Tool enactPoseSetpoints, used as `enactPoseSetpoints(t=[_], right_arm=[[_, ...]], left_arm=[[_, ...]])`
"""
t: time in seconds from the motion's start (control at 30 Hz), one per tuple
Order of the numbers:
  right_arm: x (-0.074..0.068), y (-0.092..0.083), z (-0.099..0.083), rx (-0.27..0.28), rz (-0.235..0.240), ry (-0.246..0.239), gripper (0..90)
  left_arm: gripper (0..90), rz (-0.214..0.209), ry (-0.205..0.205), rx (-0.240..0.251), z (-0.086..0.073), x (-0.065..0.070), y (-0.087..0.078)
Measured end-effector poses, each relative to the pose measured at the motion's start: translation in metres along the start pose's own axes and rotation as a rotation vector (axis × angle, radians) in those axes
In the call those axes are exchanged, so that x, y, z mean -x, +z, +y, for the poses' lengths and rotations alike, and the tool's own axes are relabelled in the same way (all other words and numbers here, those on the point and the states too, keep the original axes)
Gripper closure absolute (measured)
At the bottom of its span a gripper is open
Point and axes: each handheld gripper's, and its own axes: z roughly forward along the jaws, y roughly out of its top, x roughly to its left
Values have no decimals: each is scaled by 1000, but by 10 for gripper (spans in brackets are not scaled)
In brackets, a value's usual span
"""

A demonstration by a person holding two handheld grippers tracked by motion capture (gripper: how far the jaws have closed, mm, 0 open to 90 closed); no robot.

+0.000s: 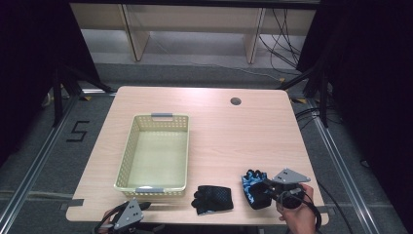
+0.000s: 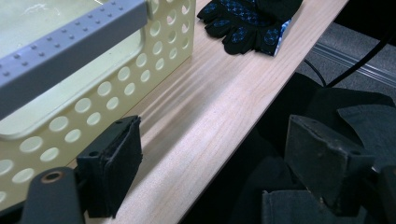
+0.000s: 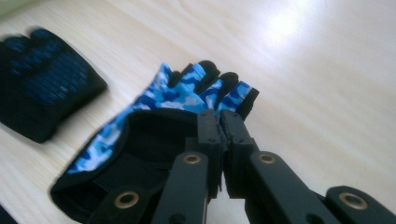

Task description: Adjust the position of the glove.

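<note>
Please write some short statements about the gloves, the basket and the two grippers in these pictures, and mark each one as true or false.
1. The right gripper is shut on the blue camouflage glove. True.
2. The black glove lies inside the basket. False: it lies on the table, right of the basket's near corner.
3. The basket holds nothing. True.
4. The left gripper is shut on the basket's handle. False: its fingers stand wide apart, near the table's edge.
5. The two gloves lie one on top of the other. False: they are apart, side by side.
</note>
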Motion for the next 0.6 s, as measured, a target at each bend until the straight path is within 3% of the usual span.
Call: enactPoseSetpoints(t=[0.1, 0.2, 0.23, 0.27, 0.3, 0.33, 0.37, 0.4, 0.43, 0.5, 0.6], right_arm=[[-1, -4, 8, 29, 23, -32, 884], [-6, -6, 23, 72, 113, -38, 885], [-6, -6, 23, 72, 113, -38, 885], [-10, -6, 30, 92, 155, -62, 884], [-13, -6, 34, 97, 172, -72, 885], [-16, -5, 37, 103, 191, -85, 884], [-16, -5, 37, 103, 191, -85, 884], [-22, -3, 43, 102, 223, -118, 885], [-22, -3, 43, 102, 223, -118, 885], [-31, 3, 49, 95, 279, -150, 884], [-34, 7, 53, 90, 311, -168, 885]], left_arm=[[182, 1, -1, 12, 0, 0, 1], [182, -24, -2, -8, 1, -1, 1], [182, -24, -2, -8, 1, -1, 1], [182, -28, 11, 6, 2, 0, 2], [182, -16, -6, 7, 2, 2, 3], [183, -1, 41, 5, 4, 1, 4], [182, -1, 41, 5, 4, 1, 4], [183, -19, -1, 24, 5, 6, 6], [183, -19, -1, 24, 5, 6, 6], [183, -17, 24, 17, 9, 7, 6], [183, -20, 31, 20, 10, 7, 8]])
